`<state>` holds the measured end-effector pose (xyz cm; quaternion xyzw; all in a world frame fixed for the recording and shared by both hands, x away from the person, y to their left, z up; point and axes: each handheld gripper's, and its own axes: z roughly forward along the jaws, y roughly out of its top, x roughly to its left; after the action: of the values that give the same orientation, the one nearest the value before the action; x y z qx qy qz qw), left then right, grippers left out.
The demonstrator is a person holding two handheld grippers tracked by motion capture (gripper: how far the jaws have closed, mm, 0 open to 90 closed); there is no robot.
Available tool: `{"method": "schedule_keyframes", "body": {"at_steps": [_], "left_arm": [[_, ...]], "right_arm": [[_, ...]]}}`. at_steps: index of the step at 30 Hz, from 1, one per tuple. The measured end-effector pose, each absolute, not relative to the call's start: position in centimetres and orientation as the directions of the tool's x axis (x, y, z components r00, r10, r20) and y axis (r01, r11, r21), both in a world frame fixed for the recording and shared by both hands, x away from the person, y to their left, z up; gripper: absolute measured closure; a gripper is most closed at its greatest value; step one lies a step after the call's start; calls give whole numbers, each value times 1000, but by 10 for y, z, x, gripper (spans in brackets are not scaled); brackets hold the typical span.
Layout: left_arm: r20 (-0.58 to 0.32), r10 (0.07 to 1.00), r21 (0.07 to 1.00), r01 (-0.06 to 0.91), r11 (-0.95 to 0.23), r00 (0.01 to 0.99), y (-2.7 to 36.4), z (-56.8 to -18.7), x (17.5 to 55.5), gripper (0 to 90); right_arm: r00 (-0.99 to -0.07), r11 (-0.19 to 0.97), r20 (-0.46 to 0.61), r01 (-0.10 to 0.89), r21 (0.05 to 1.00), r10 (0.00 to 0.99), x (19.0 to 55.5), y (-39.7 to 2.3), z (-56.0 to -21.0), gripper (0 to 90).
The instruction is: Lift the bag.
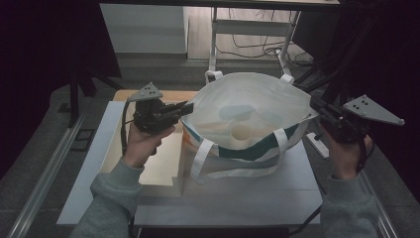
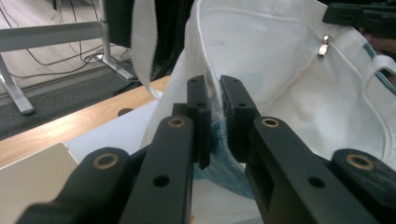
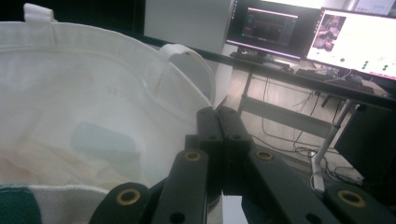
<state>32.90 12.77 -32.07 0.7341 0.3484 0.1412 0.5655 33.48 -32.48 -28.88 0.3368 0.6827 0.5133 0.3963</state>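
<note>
A white tote bag with a dark green band stands open on the table, lifted at both sides. My left gripper is shut on the bag's left rim. In the left gripper view the white cloth is pinched between the black jaws of the left gripper. My right gripper holds the opposite rim. In the right gripper view its jaws are closed together at the right gripper, at the edge of the bag. A round white thing lies at the bottom inside.
The bag rests on a white table, with a pale board to its left and a wooden strip behind. Two white handles hang over the front. Lit monitors and a desk frame stand beyond.
</note>
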Motion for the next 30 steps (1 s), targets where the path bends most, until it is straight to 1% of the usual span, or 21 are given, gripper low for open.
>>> {"method": "schedule_keyframes", "body": {"at_steps": [6,13,18,23,27,30], "left_arm": [[-196,689,903,402,-150,698,120,-336,346,825],[-193,697,861,460,-217,690,108,-354,363,824],[-200,701,837,491,-240,684,104,-366,371,823],[-207,707,829,505,-240,676,103,-371,377,822],[-198,703,820,508,-263,683,100,-374,376,819],[-171,702,810,505,-300,691,95,-378,374,818]], "right_arm": [[-449,249,-165,134,959,878,358,-325,-310,887],[-428,296,-179,222,929,886,379,-326,-334,887],[-401,273,-143,289,918,905,393,-337,-357,888],[-383,241,-112,308,920,917,396,-349,-365,888],[-401,257,-120,308,916,908,392,-346,-367,887],[-416,264,-116,319,910,902,392,-343,-373,887]]}}
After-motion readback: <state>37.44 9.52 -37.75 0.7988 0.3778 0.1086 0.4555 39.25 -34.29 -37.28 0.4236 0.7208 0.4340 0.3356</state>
